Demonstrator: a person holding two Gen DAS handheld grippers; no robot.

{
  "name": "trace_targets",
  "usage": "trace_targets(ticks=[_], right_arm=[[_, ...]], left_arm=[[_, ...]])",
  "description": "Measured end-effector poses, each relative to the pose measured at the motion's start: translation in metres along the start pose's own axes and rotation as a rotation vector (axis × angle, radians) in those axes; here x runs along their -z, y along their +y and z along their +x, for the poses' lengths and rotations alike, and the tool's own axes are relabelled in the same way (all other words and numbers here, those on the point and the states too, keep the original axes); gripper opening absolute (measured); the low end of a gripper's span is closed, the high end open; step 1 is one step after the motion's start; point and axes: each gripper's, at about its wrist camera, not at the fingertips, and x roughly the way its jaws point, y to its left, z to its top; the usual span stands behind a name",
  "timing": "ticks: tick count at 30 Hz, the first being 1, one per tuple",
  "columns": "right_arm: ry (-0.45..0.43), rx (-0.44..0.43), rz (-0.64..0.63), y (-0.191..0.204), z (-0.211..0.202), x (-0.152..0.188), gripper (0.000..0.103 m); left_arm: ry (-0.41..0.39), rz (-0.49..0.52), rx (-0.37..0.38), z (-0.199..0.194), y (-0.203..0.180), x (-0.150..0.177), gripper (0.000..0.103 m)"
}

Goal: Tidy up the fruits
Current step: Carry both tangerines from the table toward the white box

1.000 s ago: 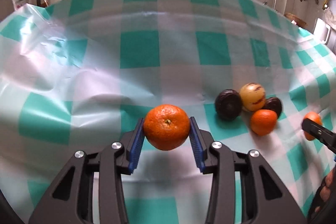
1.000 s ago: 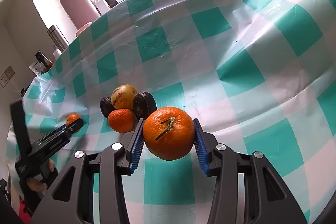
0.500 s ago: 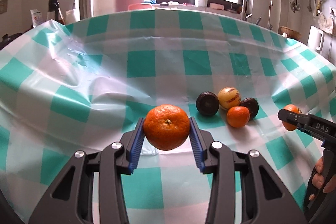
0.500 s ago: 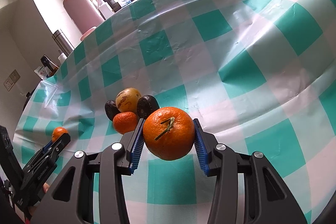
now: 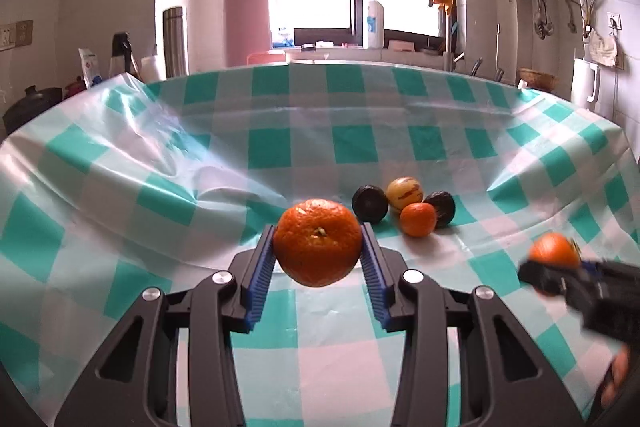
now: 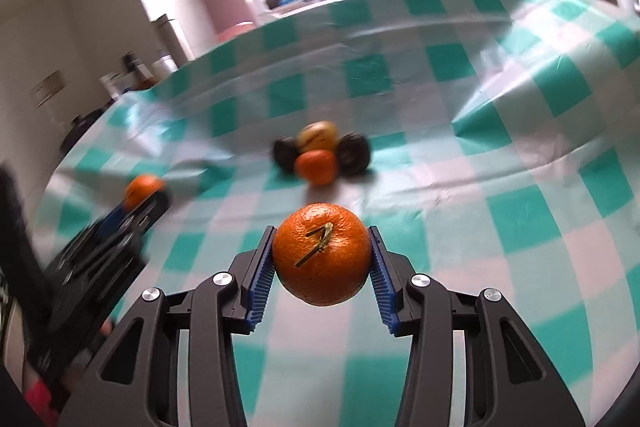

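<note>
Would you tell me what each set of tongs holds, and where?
Each grips an orange by its sides: left tongs hold one orange, right tongs a stemmed orange.

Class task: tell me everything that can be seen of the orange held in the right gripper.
The stemmed orange is round, bright orange, with dimpled glossy peel. A thin greenish stem, bent like a hook, lies across its facing side. It hangs above the checked tablecloth, pinched at left and right by the ribbed blue pads of the right gripper. Only those fingers touch it.
</note>
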Motion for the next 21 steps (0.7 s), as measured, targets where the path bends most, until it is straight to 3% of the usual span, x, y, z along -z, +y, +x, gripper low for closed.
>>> trace_targets(ticks=[8,21], right_arm=[[0.017,-0.024,-0.035,-0.004,-0.045,0.046,0.044],[-0.065,0.042,0.002,-0.061,-0.123,0.091,0.044]], left_arm=[[-0.011,-0.009,0.061,-0.045,-0.014,0.018,0.042],[0.009,0.186,0.213,-0.094,-0.100,0.049,0.042]])
